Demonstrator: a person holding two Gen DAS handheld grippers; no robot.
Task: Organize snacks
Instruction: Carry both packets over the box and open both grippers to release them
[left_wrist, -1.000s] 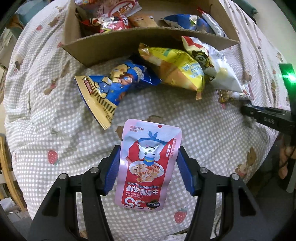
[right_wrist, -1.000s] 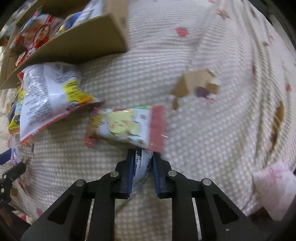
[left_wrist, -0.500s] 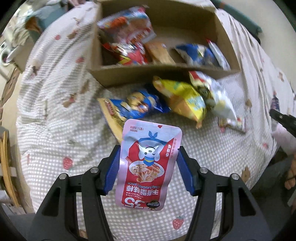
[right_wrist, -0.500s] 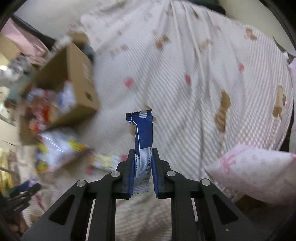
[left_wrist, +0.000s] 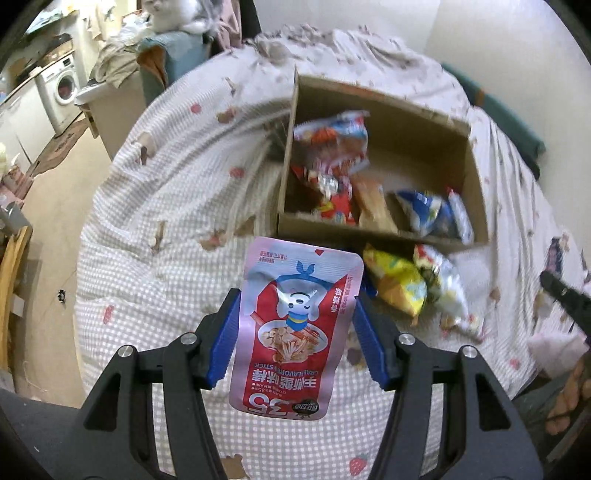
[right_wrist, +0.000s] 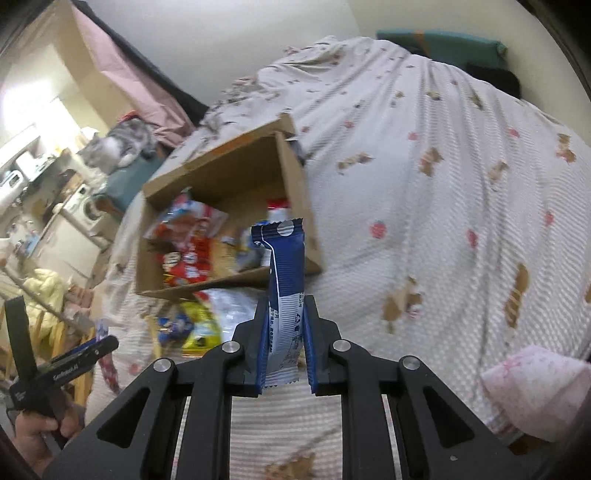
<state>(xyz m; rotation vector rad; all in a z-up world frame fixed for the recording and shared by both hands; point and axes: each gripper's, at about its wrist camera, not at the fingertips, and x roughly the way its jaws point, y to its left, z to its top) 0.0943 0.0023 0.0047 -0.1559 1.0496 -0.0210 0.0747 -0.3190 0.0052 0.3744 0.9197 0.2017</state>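
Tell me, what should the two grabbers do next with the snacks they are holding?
Probably carry both over the cardboard box and let go. The left gripper is shut on a pink snack pouch, the right gripper on a blue wrapper. Both hang above the bed, short of the open box, which already holds snacks.

A pink-and-red crab-stick pouch (left_wrist: 293, 328) hangs upside down, held off the bed. A slim blue-and-white wrapper (right_wrist: 284, 291) stands upright. Beyond both, an open cardboard box (left_wrist: 476, 177) holds mixed snack packets (left_wrist: 332, 147), with yellow and white bags (left_wrist: 417, 288) lying against its near wall.
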